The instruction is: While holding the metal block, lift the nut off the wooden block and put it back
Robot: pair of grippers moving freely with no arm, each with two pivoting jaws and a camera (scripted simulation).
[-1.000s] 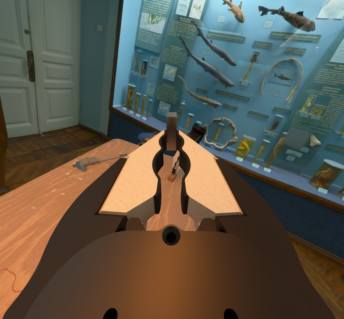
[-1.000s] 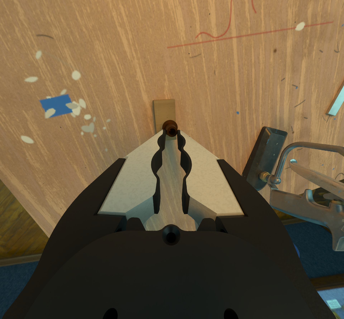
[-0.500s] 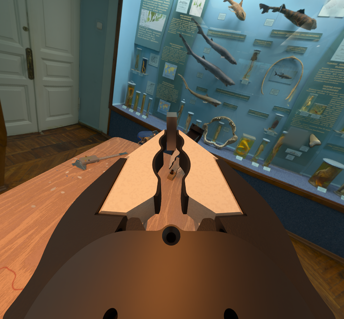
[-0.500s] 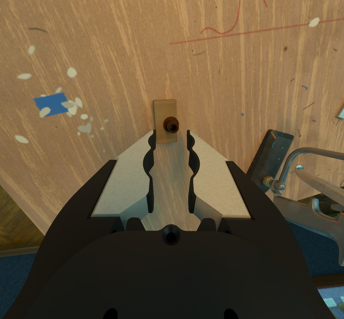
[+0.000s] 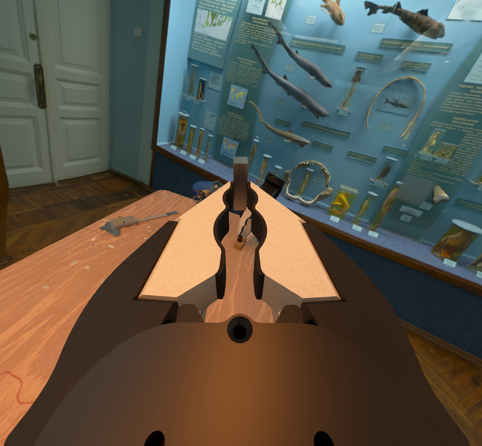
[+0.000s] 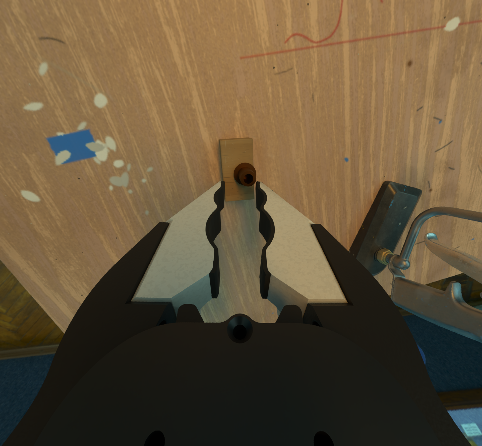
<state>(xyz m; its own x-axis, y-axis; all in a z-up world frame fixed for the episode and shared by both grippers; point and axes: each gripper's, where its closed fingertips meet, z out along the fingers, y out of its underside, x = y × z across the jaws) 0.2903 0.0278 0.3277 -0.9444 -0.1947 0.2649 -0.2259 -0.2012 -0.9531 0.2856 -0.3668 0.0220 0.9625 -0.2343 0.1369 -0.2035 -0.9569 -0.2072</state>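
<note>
Left tool [image 5: 240,193] clamped on upright metal block [image 5: 240,184], clear above counter [image 5: 52,290]; right tool [image 6: 239,186] open, empty, tips flanking wooden block [image 6: 236,154]; nut [image 6: 244,175] sits on it just ahead; put-back looks done; next, probably back straight off without nudging it.

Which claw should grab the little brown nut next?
The right gripper, I think. It is open, just above the small brown round nut on the pale wooden block. The left gripper is farther away, shut on the dark upright metal block.
</note>
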